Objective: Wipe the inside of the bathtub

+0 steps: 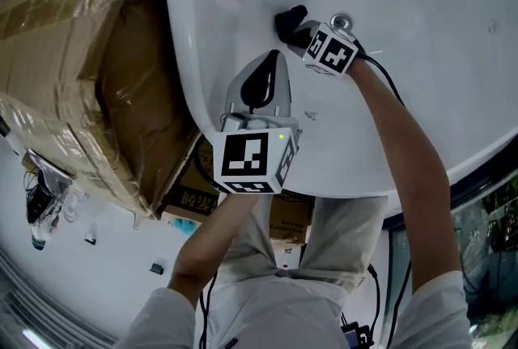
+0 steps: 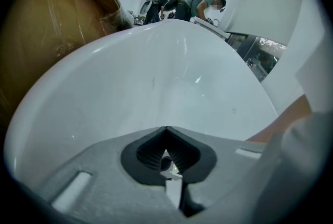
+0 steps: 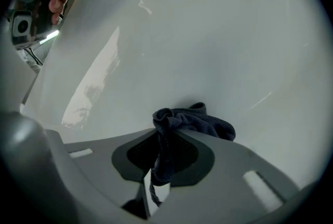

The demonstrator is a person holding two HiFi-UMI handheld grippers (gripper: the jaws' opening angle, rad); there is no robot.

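Plastic-wrapped cardboard boxes point(image 1: 73, 56) are sitting at the far left, just beside the white bathtub point(image 1: 421, 56). The left gripper point(image 1: 271, 64) is hovering over the tub's near wall, pointing into the basin. In the left gripper view its jaws are meeting tip to tip point(image 2: 166, 129) with nothing between them, and the bare curve of the bathtub point(image 2: 156, 77) is filling the space ahead. Further right, the right gripper point(image 1: 298, 30) is reaching down into the tub, its jaws closing on a dark cloth point(image 1: 287, 19). In the right gripper view the cloth point(image 3: 200, 121) is bunching up over the jaw tips point(image 3: 171, 132) and pressing against the white inner wall point(image 3: 208, 36), while one strand is hanging down between the jaws. A small round metal fitting point(image 1: 341, 19) is showing just beside the right gripper's marker cube.
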